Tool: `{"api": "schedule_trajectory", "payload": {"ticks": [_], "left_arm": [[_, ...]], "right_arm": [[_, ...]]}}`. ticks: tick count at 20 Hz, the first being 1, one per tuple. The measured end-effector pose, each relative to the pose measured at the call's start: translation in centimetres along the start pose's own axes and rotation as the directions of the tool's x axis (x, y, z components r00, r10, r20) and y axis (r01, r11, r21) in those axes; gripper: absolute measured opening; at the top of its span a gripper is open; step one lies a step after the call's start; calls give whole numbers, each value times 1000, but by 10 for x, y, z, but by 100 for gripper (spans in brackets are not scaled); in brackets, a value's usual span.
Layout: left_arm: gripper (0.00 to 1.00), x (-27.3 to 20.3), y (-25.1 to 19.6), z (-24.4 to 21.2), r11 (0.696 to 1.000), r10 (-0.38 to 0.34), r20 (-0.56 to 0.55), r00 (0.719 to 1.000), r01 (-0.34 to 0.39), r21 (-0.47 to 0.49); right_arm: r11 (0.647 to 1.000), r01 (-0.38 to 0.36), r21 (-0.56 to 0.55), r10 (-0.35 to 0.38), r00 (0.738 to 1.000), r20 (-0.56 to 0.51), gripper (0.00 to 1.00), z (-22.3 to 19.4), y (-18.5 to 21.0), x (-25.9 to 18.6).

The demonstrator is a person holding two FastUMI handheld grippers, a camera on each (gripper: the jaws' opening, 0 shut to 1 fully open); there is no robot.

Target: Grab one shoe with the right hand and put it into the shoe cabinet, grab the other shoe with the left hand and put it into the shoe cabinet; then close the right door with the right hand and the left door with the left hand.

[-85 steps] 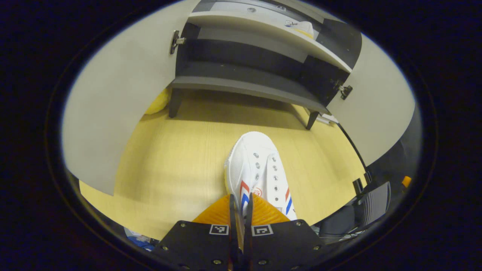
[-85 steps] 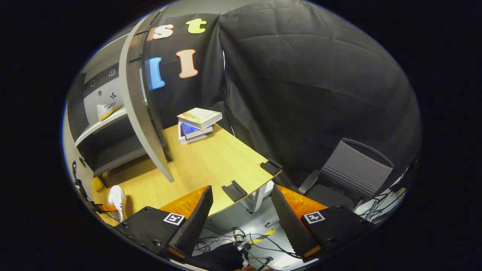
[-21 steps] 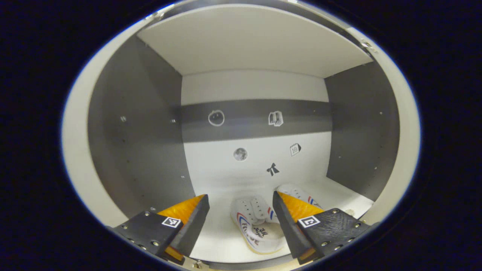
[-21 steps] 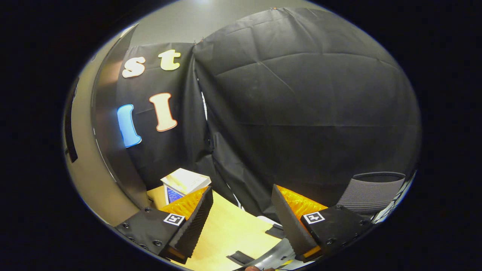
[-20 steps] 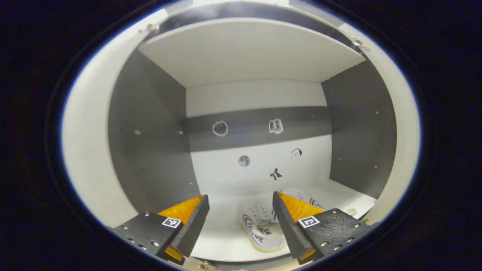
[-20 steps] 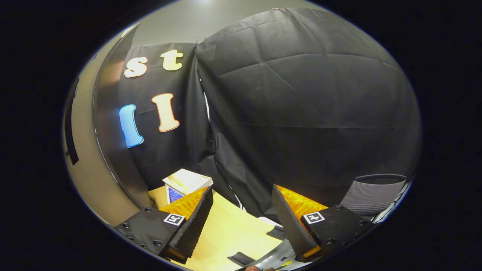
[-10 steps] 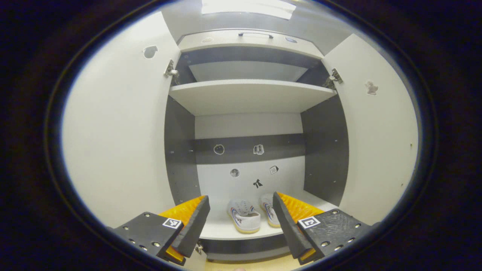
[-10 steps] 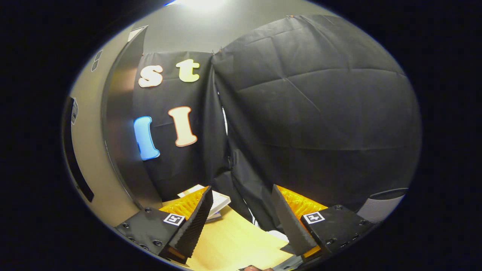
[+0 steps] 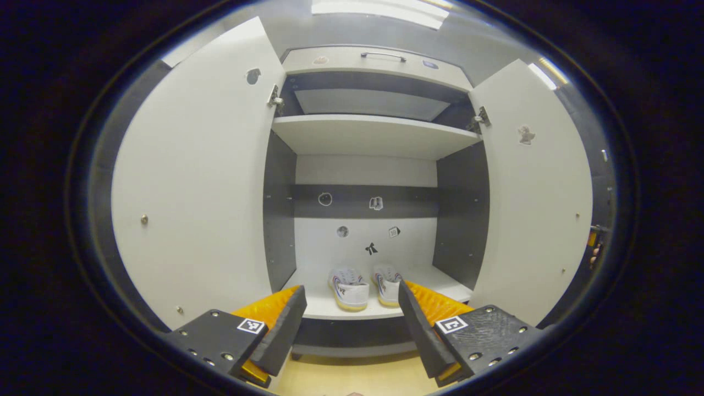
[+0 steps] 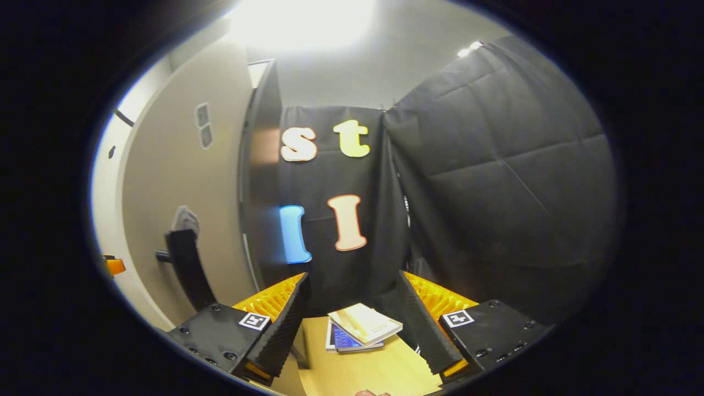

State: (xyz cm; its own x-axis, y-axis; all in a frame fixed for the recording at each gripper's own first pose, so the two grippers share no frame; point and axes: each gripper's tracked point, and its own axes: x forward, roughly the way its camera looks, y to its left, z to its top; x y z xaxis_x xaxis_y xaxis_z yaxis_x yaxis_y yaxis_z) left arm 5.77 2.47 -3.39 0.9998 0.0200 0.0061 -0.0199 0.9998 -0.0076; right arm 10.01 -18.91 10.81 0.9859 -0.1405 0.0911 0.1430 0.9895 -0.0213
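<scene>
Both shoes are in: left shoe (image 9: 348, 287) and right shoe (image 9: 388, 284) sit side by side on the lower shelf (image 9: 330, 308) of the shoe cabinet (image 9: 379, 55), heels toward the camera, long axes running front to back. Placement looks done; the doors are what's left.

Left gripper (image 9: 352, 324): fingers spread, holding nothing, squared up on the cabinet opening. In the left gripper view the left door (image 9: 198, 187) stands swung out at about 9 o'clock, the right door (image 9: 536, 203) at about 3 o'clock; both are wide open, hinges at the top corners.

Right gripper (image 10: 355, 324): fingers spread, empty, aimed past the cabinet at the booth wall, with a stack of books (image 10: 360, 330) on the table (image 10: 379, 374) between its fingers. In the right gripper view the right door's (image 10: 181, 181) outer face and its dark handle (image 10: 187, 269) lie at roughly 9 o'clock, nearer this gripper than the other.

Task order says right door first. My read: the right gripper must sweep toward its 9 o'clock to get behind that panel and push it shut.
</scene>
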Motion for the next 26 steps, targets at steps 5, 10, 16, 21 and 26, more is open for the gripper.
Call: {"api": "schedule_trajectory", "payload": {"ticks": [5,10,16,21,26], "left_arm": [[96,-12,8,-1,1000,-11,-8,1000,11,-20],[94,-28,18,-4,999,-37,-18,999,37,-32],[94,-50,46,-29,998,8,-88,996,-14,-68],[96,-65,61,-31,997,34,-78,996,-40,-73],[96,-72,65,-30,995,33,-62,998,-39,-92]], "right_arm": [[999,-27,-17,27,1000,-9,98,3,16,-21],[999,5,32,-4,1000,-24,97,2,20,-26],[999,33,-14,-33,999,18,97,14,23,-31],[999,33,38,-33,999,-3,97,13,28,-30],[1000,-18,16,18,999,-28,92,11,56,-40]]}}
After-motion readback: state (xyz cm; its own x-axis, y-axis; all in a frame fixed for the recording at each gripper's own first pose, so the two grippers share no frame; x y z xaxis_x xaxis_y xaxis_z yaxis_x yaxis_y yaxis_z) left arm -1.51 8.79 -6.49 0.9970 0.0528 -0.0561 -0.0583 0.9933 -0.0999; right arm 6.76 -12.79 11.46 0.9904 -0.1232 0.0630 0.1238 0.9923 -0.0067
